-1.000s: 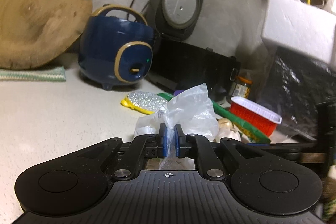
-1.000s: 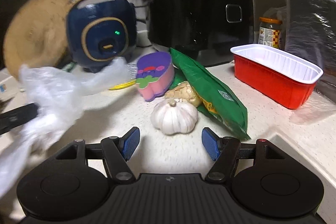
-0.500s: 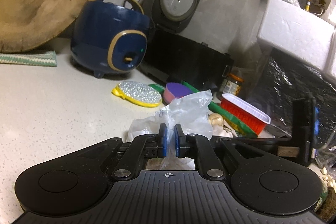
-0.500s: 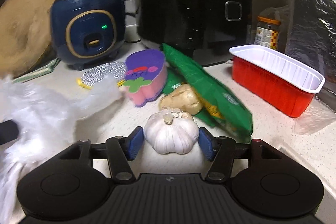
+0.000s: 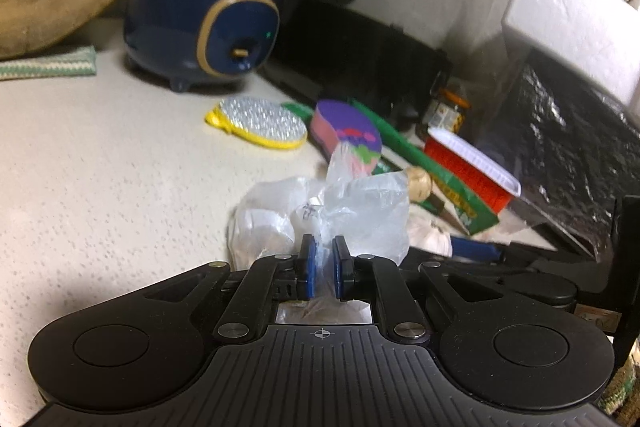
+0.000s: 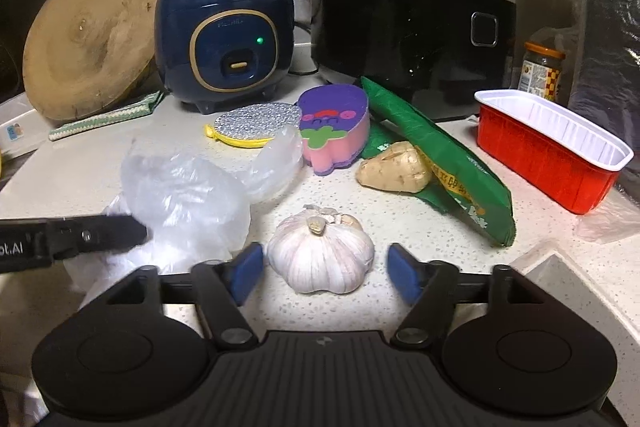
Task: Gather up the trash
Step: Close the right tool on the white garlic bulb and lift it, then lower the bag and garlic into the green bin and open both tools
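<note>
A: Status?
B: Left tongs (image 5: 323, 269) clamped on clear plastic bag (image 5: 352, 215), low on the surface (image 5: 100, 167). Right tongs (image 6: 323, 269) just widened, garlic (image 6: 320, 253) between, pads not touching.
A: Left to do?
B: Green wrapper (image 6: 436, 155) at 2 o'clock, red tray (image 6: 548, 151) at 3.

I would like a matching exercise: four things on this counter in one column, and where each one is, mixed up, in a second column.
1. garlic bulb
2. clear plastic bag
3. red tray
4. wooden board

a. leaning at the far left
b. gripped by the left gripper
c. between the open right gripper jaws
d. empty, far right

Pairs: 1-c, 2-b, 3-d, 4-a
</note>
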### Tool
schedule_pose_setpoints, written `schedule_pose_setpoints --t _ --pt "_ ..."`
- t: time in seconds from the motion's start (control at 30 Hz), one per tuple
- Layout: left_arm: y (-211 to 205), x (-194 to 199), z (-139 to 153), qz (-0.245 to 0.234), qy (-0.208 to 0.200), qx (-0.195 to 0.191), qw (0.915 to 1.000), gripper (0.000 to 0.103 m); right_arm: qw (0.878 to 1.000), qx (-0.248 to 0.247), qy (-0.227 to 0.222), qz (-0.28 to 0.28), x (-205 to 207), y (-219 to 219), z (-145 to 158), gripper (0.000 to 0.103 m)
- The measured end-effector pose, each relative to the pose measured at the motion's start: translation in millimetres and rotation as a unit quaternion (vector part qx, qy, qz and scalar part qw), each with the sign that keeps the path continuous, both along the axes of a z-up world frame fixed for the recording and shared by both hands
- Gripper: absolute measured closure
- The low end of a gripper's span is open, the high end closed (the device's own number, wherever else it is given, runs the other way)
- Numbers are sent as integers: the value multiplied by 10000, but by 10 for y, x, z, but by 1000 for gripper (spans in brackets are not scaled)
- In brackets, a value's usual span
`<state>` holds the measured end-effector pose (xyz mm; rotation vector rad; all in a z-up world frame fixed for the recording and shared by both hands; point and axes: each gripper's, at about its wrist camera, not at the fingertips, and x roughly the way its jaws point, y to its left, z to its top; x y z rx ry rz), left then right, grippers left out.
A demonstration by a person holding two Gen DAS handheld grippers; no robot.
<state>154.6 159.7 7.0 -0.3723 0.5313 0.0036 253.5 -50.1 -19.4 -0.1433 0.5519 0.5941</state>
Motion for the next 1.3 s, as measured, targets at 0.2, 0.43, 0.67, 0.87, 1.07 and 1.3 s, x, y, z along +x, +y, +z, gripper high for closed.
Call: schedule_pose_setpoints --t 0.2,0.43,0.67,0.87,1.07,1.3 --pt "-38 22 -13 -74 73 90 9999 90 9999 -16 -123 -41 16 51 -50 28" --pt "-113 60 -20 -229 143 327 9991 90 9999 0 -130 -63 59 86 -31 45" --pt "-314 34 -13 -362 92 1009 9942 91 9992 366 -56 -118 -50 -104 44 46" --pt "-501 -94 4 -154 -266 1708 9848 93 9964 786 -245 -211 -354 -521 211 46" --pt "-443 -443 71 26 -1057 916 9902 94 9926 956 -459 -597 -821 -1114 165 46" --pt "-971 -609 -198 -1457 -1067 -173 9834 94 9829 659 -532 -1638 -1266 -1758 -308 46"
